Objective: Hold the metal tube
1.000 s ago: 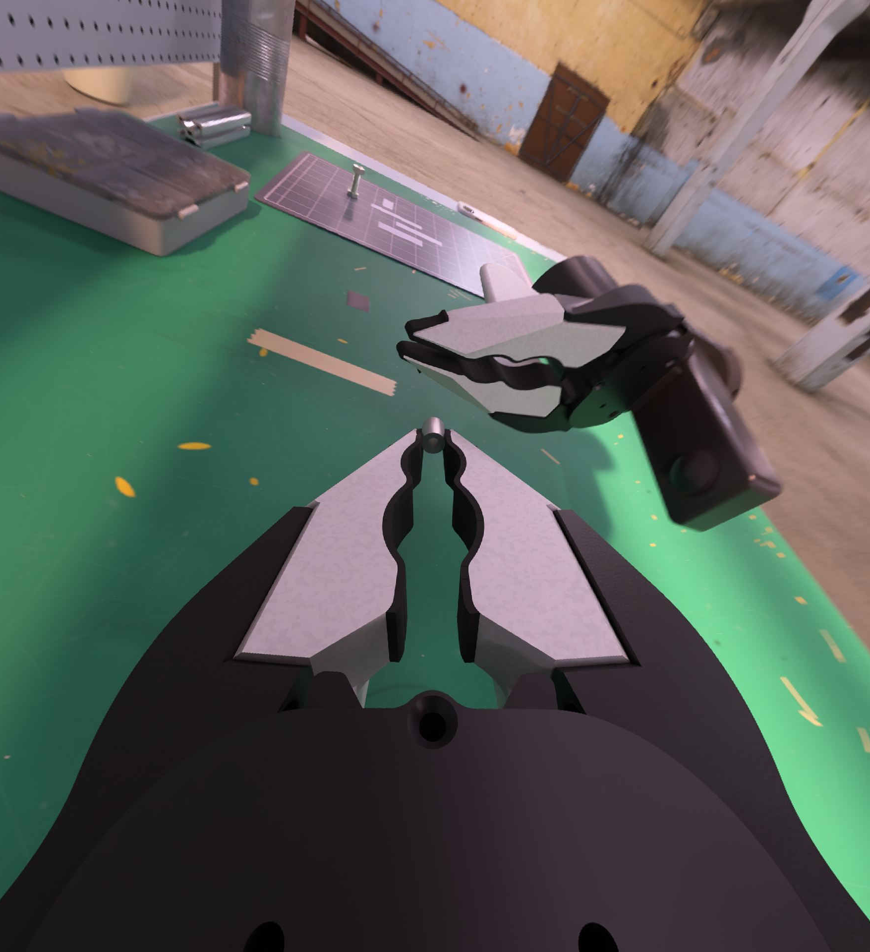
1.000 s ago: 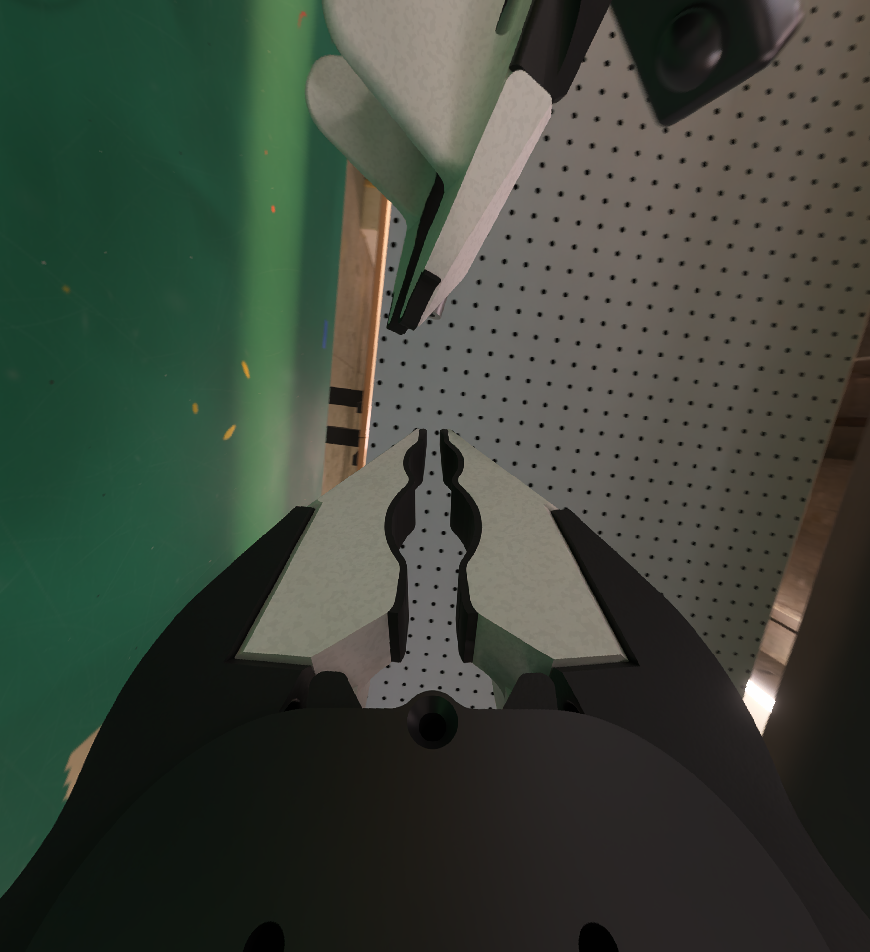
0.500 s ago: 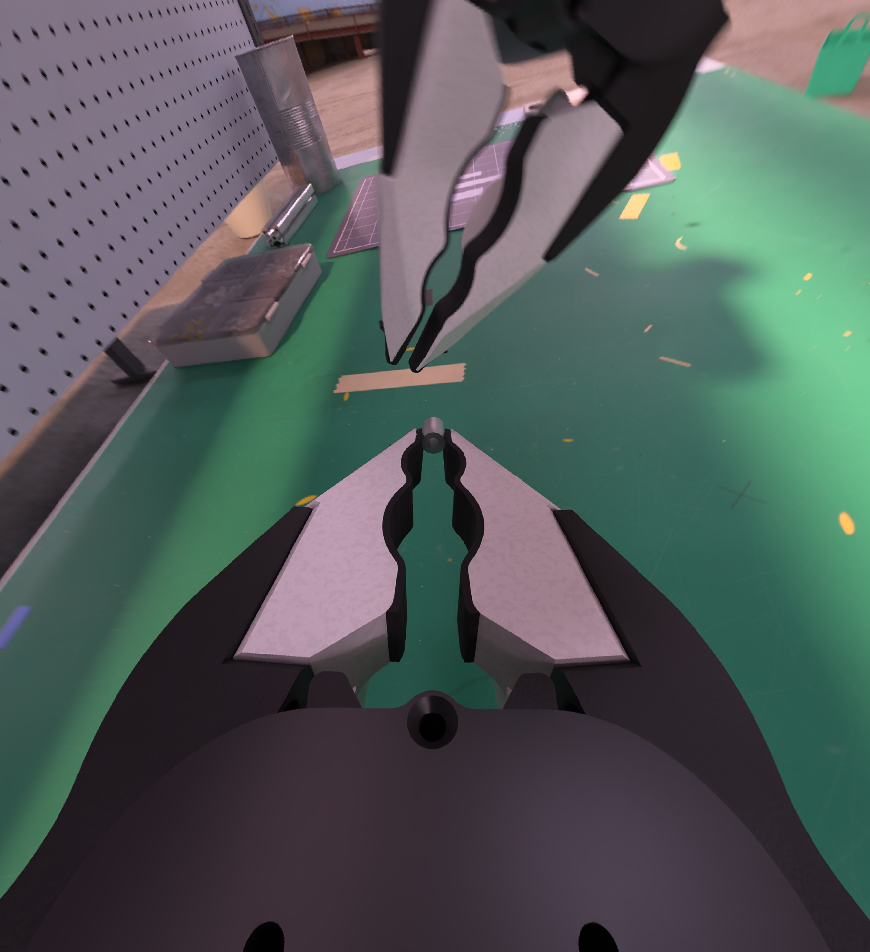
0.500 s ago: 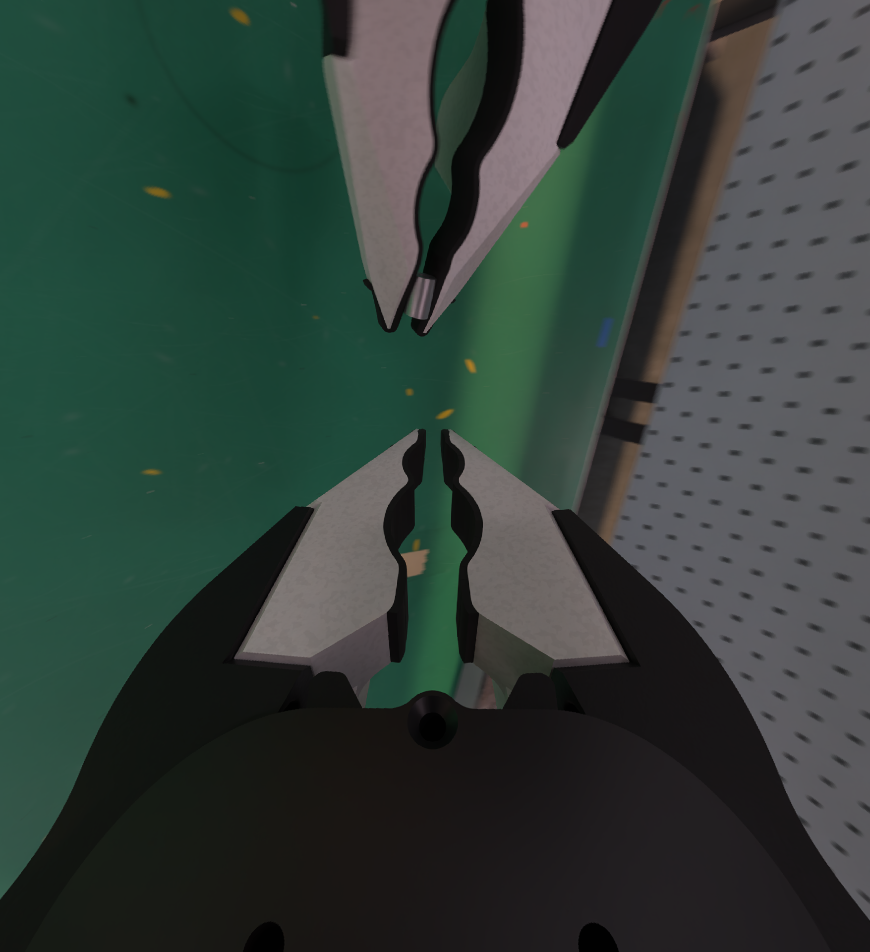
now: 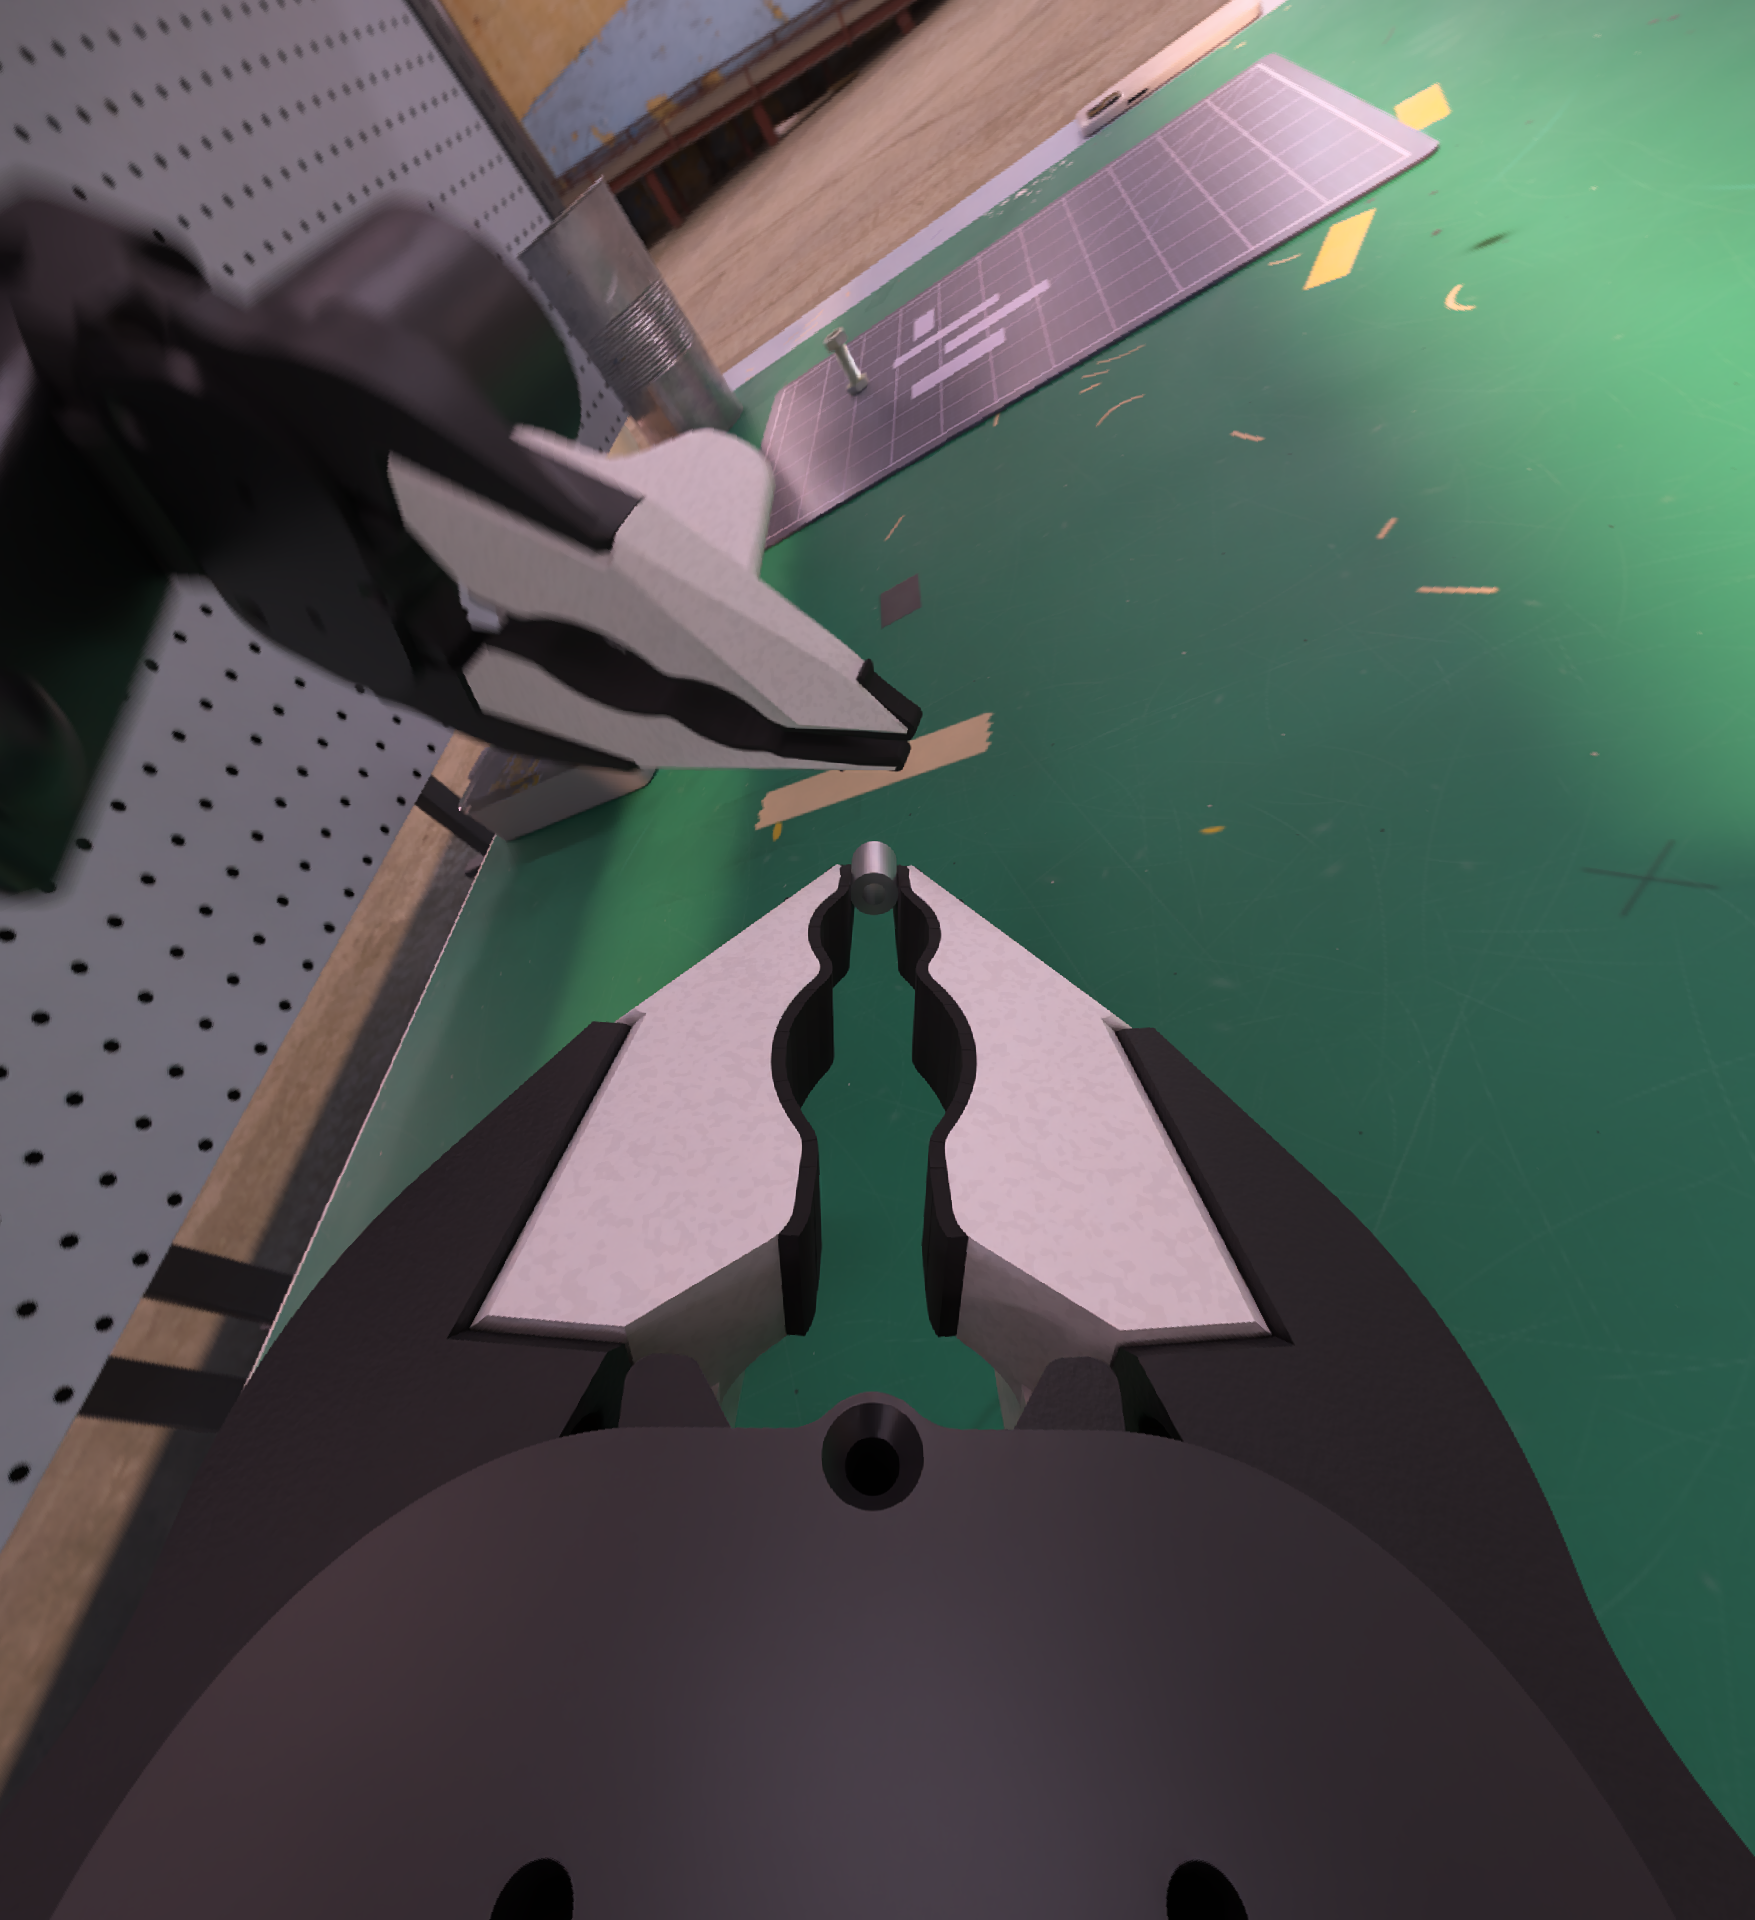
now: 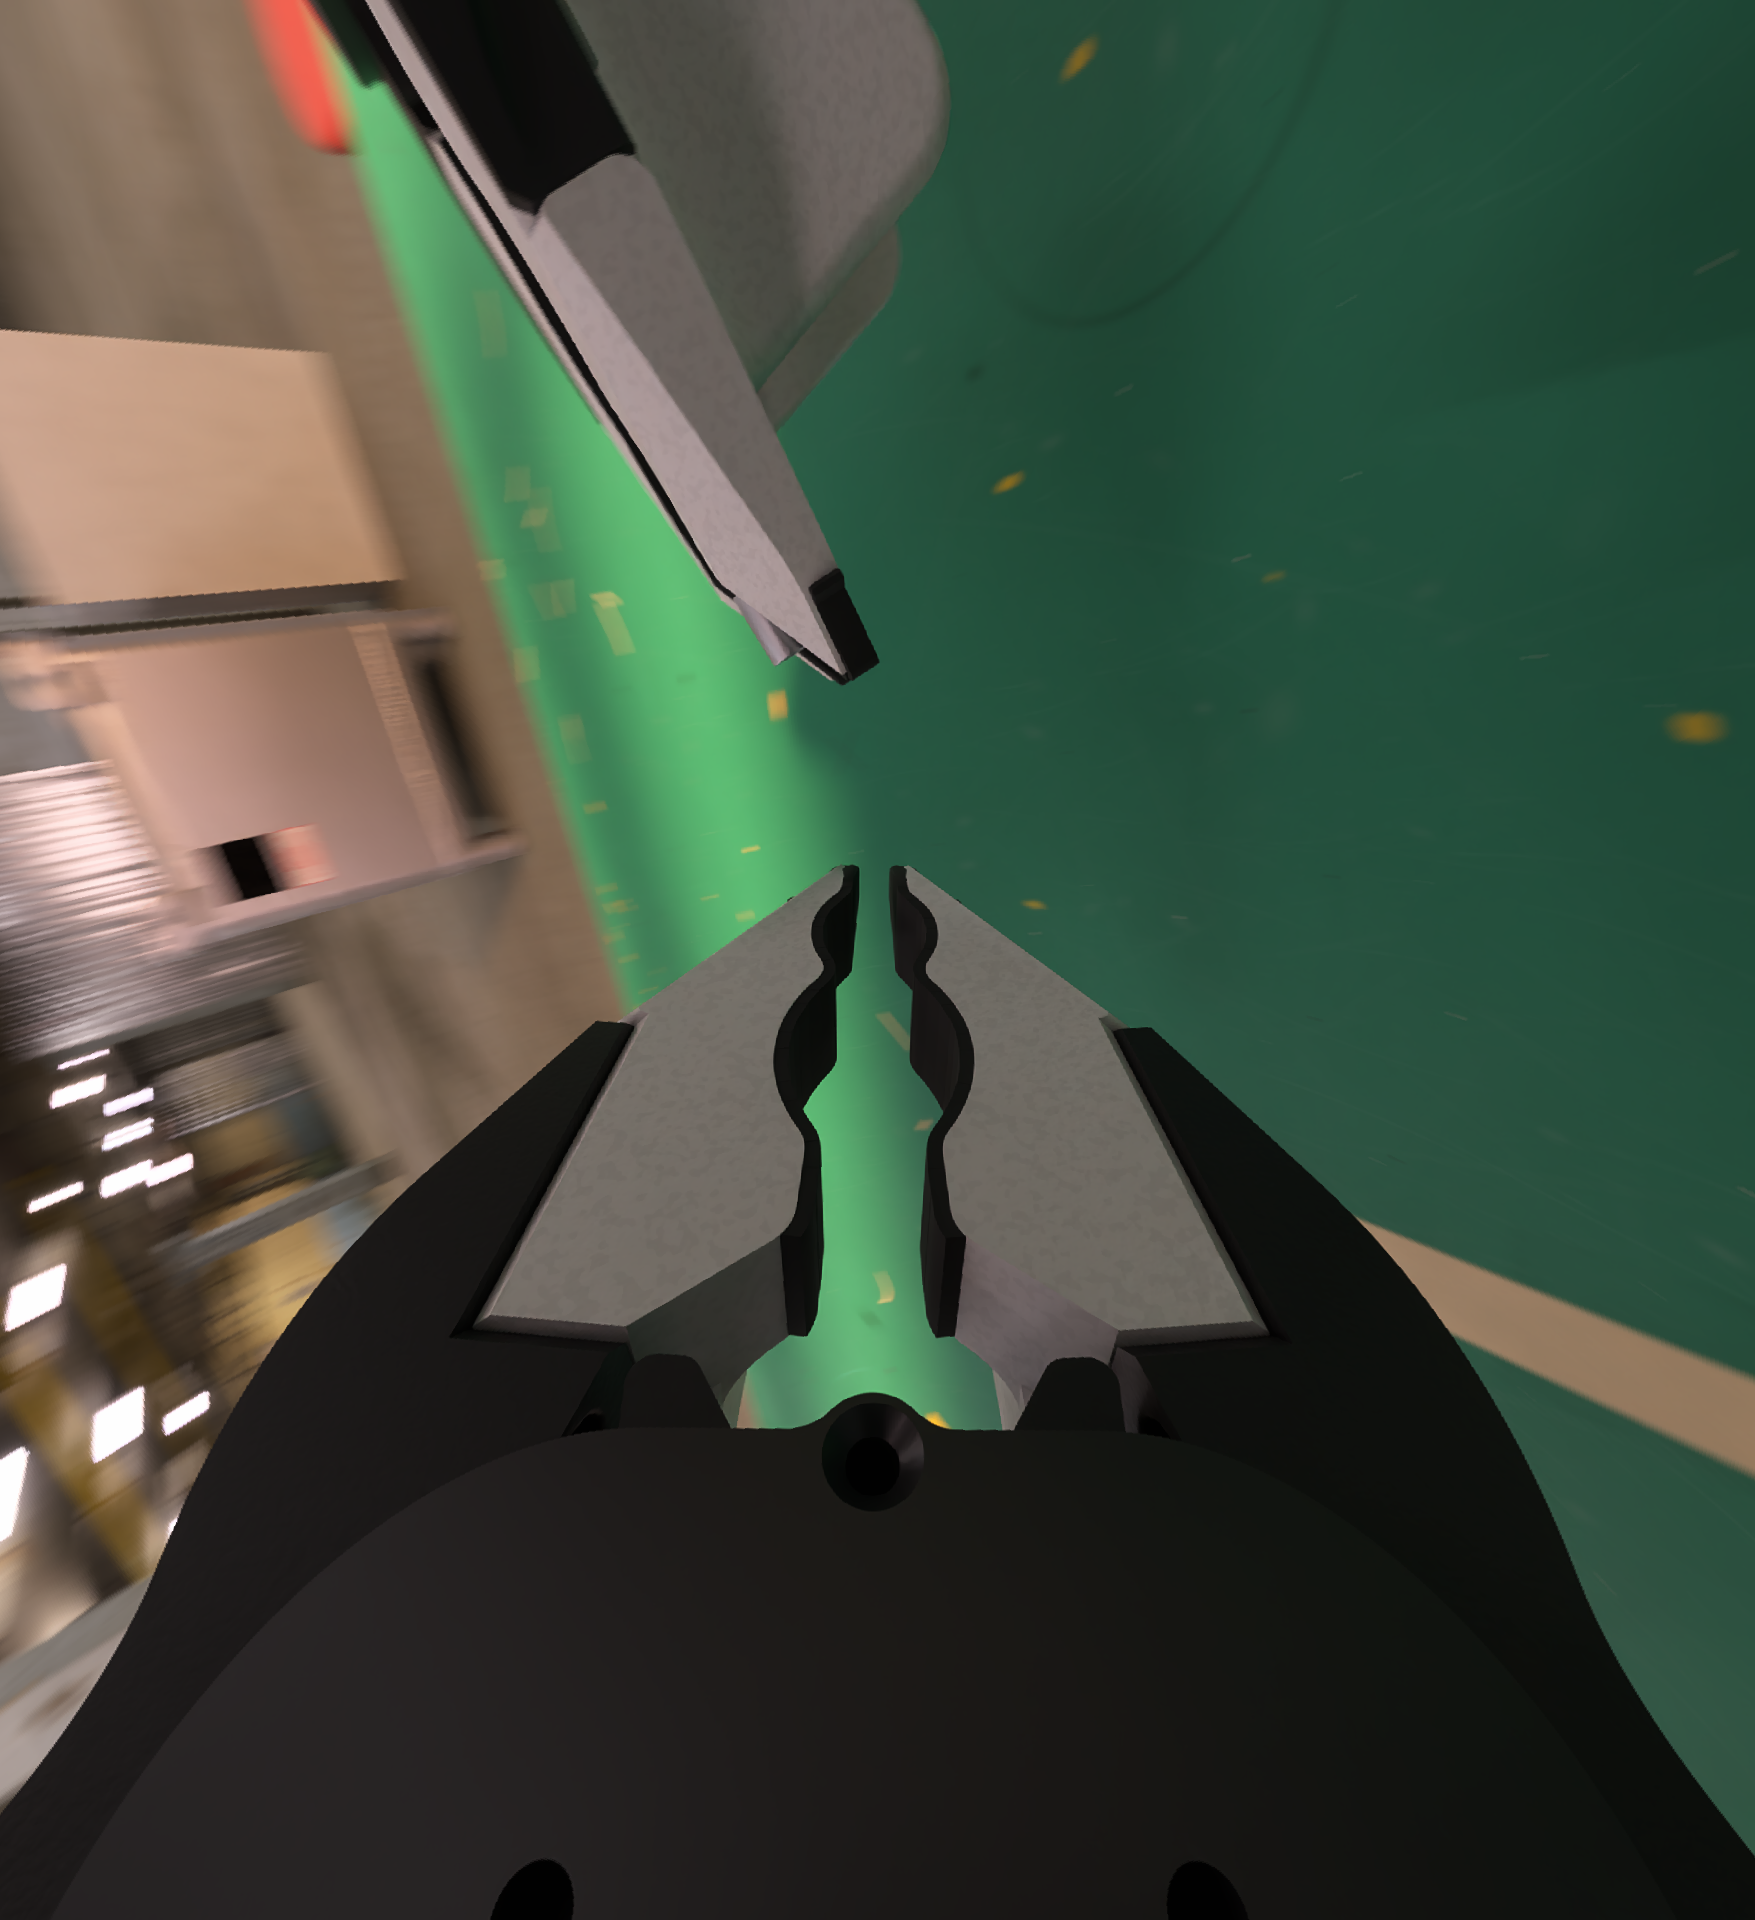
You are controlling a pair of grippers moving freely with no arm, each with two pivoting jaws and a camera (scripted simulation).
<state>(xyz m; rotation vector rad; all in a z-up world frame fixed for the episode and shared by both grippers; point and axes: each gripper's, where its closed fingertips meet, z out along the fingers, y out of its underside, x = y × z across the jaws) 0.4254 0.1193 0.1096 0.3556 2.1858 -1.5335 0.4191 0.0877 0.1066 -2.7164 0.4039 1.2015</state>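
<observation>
left gripper (image 5: 873, 883): fingers stay pinched on tube (image 5: 873, 891) at tips, above desk (image 5: 1372, 935) | right gripper (image 6: 873, 883): fingers narrow, empty; swung from overhead to your left | hold secure.

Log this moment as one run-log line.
left gripper: shut on metal tube | right gripper: nearly closed, empty, nearby | green table: below

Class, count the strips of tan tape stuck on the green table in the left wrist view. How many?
1. The tape strip lies just beyond the left gripper, partly under the right gripper's fingers; others may be hidden.
</observation>
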